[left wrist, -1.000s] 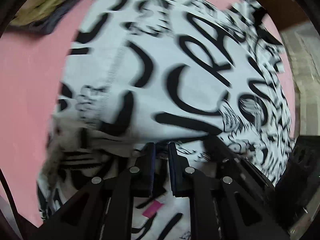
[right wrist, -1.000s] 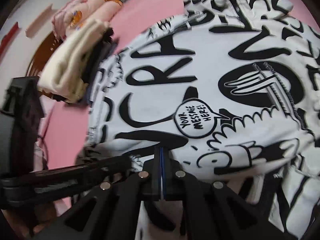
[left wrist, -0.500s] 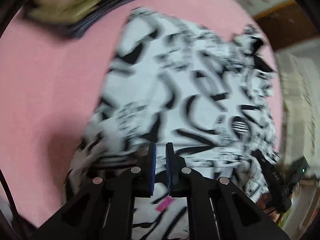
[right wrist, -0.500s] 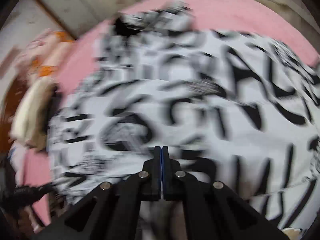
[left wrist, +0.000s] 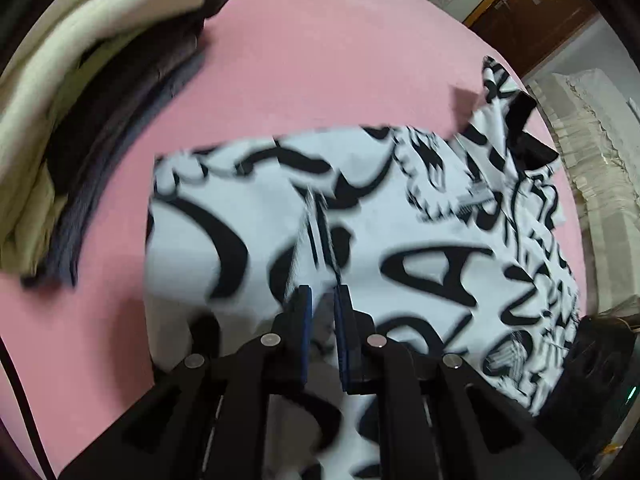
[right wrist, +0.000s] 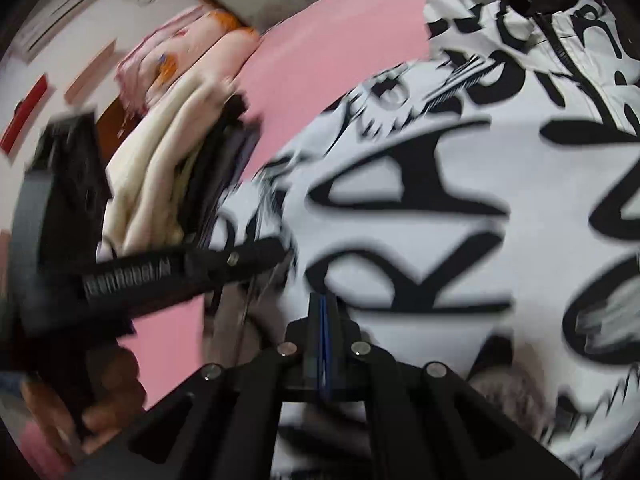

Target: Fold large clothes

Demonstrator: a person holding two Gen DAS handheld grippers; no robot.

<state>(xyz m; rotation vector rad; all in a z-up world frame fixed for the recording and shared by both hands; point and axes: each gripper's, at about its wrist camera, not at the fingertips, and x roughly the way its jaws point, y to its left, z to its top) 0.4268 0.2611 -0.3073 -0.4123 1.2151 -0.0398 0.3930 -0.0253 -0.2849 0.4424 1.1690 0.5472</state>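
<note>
A large white garment with bold black lettering (left wrist: 360, 216) lies on a pink bed sheet (left wrist: 328, 60). My left gripper (left wrist: 322, 300) pinches a fold of it between its blue pads, with a narrow gap filled by cloth. My right gripper (right wrist: 323, 304) is shut tight on the garment's near edge (right wrist: 420, 216). The left gripper's arm (right wrist: 180, 272) crosses the left of the right wrist view. Both views are motion blurred.
A stack of folded clothes, cream on top of dark grey (left wrist: 92, 92), sits at the sheet's left side; it shows too in the right wrist view (right wrist: 168, 168), with pink patterned bedding (right wrist: 180, 48) behind. A wooden door (left wrist: 532, 12) and white bedding (left wrist: 596, 148) lie beyond.
Both grippers have carried the held edge across the garment, folding it over. More pink sheet and the folded stack have come into the left wrist view. Both grips stay closed.
</note>
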